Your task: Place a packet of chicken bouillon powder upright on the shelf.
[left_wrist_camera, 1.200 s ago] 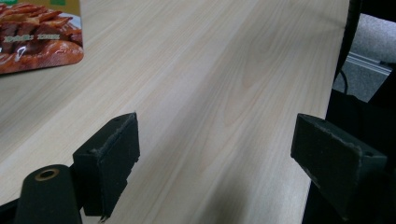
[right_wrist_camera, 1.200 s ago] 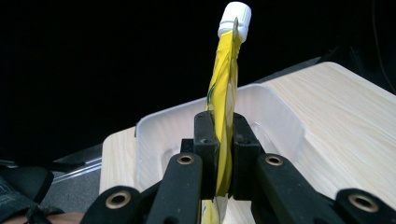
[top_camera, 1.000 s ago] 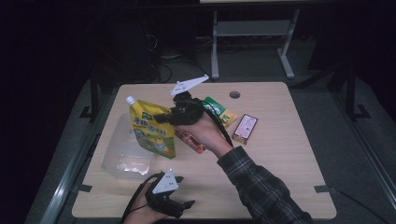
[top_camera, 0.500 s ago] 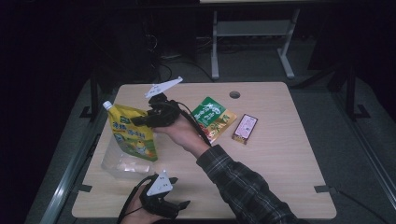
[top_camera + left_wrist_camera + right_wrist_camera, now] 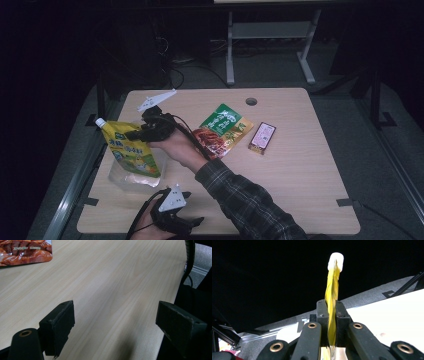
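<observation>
Since the yellow spouted pouch [image 5: 131, 150] hangs over the clear plastic container [image 5: 131, 176] at the bench's [image 5: 300, 165] left edge, pinched only by a thin seam, it could slip or swing wide. Right hand-held gripper [image 5: 137, 134] clenched on it, forearm reaching across; left hand-held gripper [image 5: 192, 222] released, resting low.

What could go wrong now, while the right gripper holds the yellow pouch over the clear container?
1. The right gripper pinches the yellow pouch by a thin edge, so it may slip out.
2. The pouch hangs above the clear container at the table's left edge; a swing might push the container off.
3. The pouch might miss the container and tip over.
</observation>
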A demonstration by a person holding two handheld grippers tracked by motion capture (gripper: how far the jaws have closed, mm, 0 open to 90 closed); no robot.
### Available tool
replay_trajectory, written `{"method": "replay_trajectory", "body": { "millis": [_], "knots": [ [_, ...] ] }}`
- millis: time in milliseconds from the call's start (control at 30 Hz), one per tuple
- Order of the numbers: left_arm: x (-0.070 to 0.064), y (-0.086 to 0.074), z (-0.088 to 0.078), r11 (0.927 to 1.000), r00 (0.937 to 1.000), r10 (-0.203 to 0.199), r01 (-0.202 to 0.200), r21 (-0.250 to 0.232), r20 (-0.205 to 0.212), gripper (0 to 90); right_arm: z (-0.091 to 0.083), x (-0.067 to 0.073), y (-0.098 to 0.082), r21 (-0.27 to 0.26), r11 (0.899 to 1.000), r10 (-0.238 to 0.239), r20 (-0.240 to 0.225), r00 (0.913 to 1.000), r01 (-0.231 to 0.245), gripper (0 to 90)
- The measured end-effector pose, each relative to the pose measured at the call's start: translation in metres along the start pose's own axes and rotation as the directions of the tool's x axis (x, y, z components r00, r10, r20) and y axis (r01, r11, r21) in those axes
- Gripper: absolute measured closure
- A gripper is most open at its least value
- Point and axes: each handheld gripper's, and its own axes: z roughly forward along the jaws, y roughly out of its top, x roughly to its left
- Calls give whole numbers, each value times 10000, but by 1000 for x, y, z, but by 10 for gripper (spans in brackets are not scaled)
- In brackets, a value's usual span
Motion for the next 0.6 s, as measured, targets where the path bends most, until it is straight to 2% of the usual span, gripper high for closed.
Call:
{"method": "replay_trajectory", "body": {
  "millis": [100,133,233,467,600],
  "knots": [
    [-2,0,1,10000,10000,-64,64,15,-2,149,4,0,-3,-42,10000,-43,-75,10000,43,851],
    [-1,0,1,9999,10000,83,-83,147,17,149,6,1,-4,-50,10000,-44,-126,9999,43,851],
    [-1,1,2,9998,9999,131,-132,167,28,149,9,1,-8,-57,10000,-23,-158,9999,23,851],
    [-2,0,2,9999,10000,48,-49,164,48,149,18,3,-19,61,10000,-61,-320,9995,63,851],
    [-3,0,3,9998,10000,-61,60,167,59,149,21,4,-27,350,9993,-122,-463,9989,138,849]
  ]
}}
